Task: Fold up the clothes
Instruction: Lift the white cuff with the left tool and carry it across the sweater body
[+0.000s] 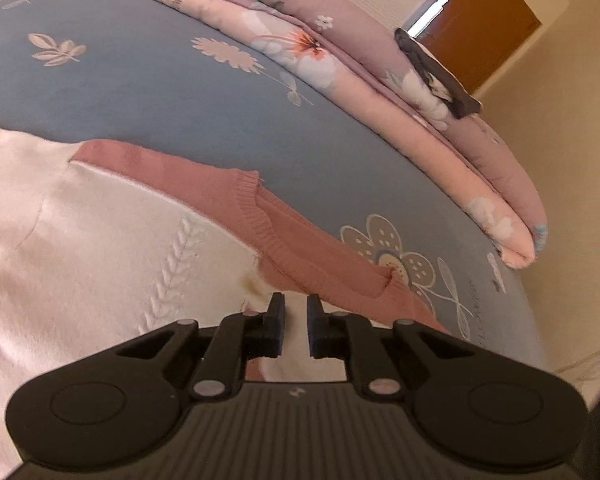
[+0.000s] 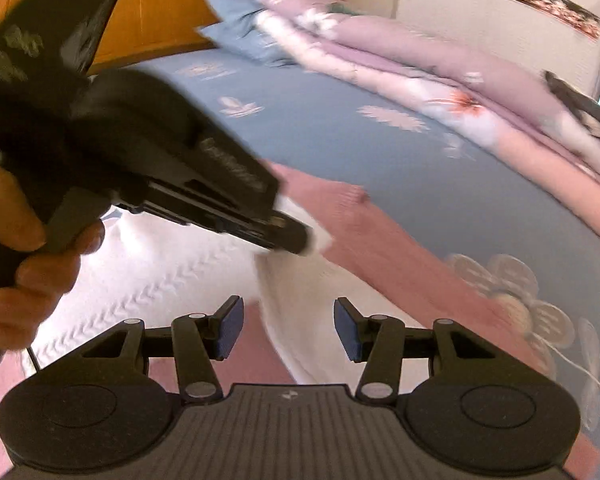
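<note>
1. Presently, nearest item: left tongs (image 1: 296, 326), black two-finger type with blue pads, pinching a white fold of the pink-and-white cable-knit sweater (image 1: 112, 248). Risk: the pinch takes only a narrow bit of knit near the edge; a quick lift could let the cloth slip out, or raise one layer and leave the one beneath on the bed.
2. Right tongs (image 2: 289, 330), same pattern, spread about halfway, nothing between the pads, hovering over the white panel just beside the left tongs (image 2: 300, 240). The view is blurred. Risk: the two tools stand close together; a sideways sweep could knock them, or the right tongs could press together on the wrong layer.
3. Hand (image 2: 24, 240) on the left tool's grip, at the edge of the right view. Risk: judged slight; it could block the right tool's path.
4. Sweater, lying spread on the blue flower-printed bedsheet (image 1: 148, 92), dusty-pink ribbed hem (image 1: 268, 228) turned toward the far side. Risk: soft knit stretches and drags, so the fold may land crooked or bunch the sheet.
5. Far: folded pink-and-lilac floral quilt (image 1: 380, 72) along the bed's edge, well apart. Risk: little.
</note>
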A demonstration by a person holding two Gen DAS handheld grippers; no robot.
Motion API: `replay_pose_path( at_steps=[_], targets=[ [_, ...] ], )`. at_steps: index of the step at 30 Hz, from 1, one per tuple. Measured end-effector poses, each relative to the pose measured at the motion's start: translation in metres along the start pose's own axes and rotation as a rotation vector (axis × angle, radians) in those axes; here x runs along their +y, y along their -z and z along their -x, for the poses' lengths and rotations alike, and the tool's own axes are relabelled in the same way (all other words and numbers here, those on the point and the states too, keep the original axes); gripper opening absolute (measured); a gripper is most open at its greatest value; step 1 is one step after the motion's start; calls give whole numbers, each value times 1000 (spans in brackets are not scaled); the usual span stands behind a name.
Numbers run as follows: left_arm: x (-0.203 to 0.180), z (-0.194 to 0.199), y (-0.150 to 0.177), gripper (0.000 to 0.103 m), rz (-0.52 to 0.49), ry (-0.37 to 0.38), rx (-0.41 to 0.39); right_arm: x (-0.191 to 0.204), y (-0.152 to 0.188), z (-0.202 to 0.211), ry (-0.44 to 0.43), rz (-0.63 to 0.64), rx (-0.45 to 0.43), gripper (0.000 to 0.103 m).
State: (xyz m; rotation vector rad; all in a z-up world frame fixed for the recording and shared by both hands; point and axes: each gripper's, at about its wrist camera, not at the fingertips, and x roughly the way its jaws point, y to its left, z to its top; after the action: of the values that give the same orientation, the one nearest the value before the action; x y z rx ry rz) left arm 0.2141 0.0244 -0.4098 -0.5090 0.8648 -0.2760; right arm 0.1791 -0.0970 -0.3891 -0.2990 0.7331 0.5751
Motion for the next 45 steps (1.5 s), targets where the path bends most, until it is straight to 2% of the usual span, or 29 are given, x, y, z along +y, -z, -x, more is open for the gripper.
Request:
replay_pose_path(
  at_steps=[3, 5, 10, 11, 12, 13, 14, 15, 16, 18, 21, 24, 28, 29, 31, 32, 33, 38, 41, 42, 44, 45],
  targets=[
    [6, -2, 0, 9, -9, 38, 23, 15, -2, -23, 64, 67, 12, 54],
    [10, -2, 1, 9, -5, 47, 31, 19, -1, -37, 68, 104, 75, 51],
    [24, 6, 3, 12, 51, 67, 24, 35, 1, -31, 85, 235, 52, 51],
    [29, 7, 3, 14, 77, 66, 27, 39, 2, -35, 98, 264, 69, 49],
    [33, 9, 4, 20, 104, 65, 29, 44, 4, -40, 113, 294, 87, 43],
    [38, 9, 4, 25, 139, 70, 46, 48, 5, -43, 123, 328, 94, 23],
    [43, 9, 5, 33, 173, 75, 62, 50, 6, -43, 134, 343, 93, 13],
    [46, 11, 6, 42, 203, 66, 69, 52, 6, -42, 145, 357, 91, 13],
    [49, 13, 8, 48, 222, 67, 70, 50, 5, -37, 151, 339, 76, 12],
    [55, 14, 11, 62, 273, 94, 86, 47, 3, -25, 162, 301, 46, 12],
    [64, 10, 16, 70, 386, 144, 85, 42, 1, -10, 176, 275, 9, 12],
    [69, 0, 20, 73, 511, 203, 76, 39, 3, -2, 172, 261, 1, 12],
    [59, -21, 20, 75, 556, 217, 88, 44, 1, 0, 183, 272, 0, 12],
    [56, -26, 20, 75, 568, 213, 91, 45, 2, 0, 180, 274, 1, 12],
    [50, -32, 20, 62, 561, 185, 86, 47, 4, 2, 182, 271, -1, 12],
    [46, -33, 19, 31, 532, 177, 73, 47, 5, 2, 179, 272, 1, 12],
    [41, -33, 17, 11, 497, 161, 77, 43, 2, -3, 179, 272, 1, 12],
    [22, -27, 8, 7, 380, 124, 90, 28, 5, 15, 164, 206, -18, 20],
    [12, -16, 0, 6, 336, 126, 79, 6, 16, 47, 168, 103, -24, 33],
    [8, -11, -2, 6, 318, 123, 75, -5, 21, 58, 179, 65, -23, 34],
    [4, -2, -6, 6, 304, 139, 65, -33, 29, 77, 208, -5, -6, 44],
    [1, 3, -7, 6, 298, 141, 62, -49, 33, 85, 224, -35, 11, 44]
  ],
)
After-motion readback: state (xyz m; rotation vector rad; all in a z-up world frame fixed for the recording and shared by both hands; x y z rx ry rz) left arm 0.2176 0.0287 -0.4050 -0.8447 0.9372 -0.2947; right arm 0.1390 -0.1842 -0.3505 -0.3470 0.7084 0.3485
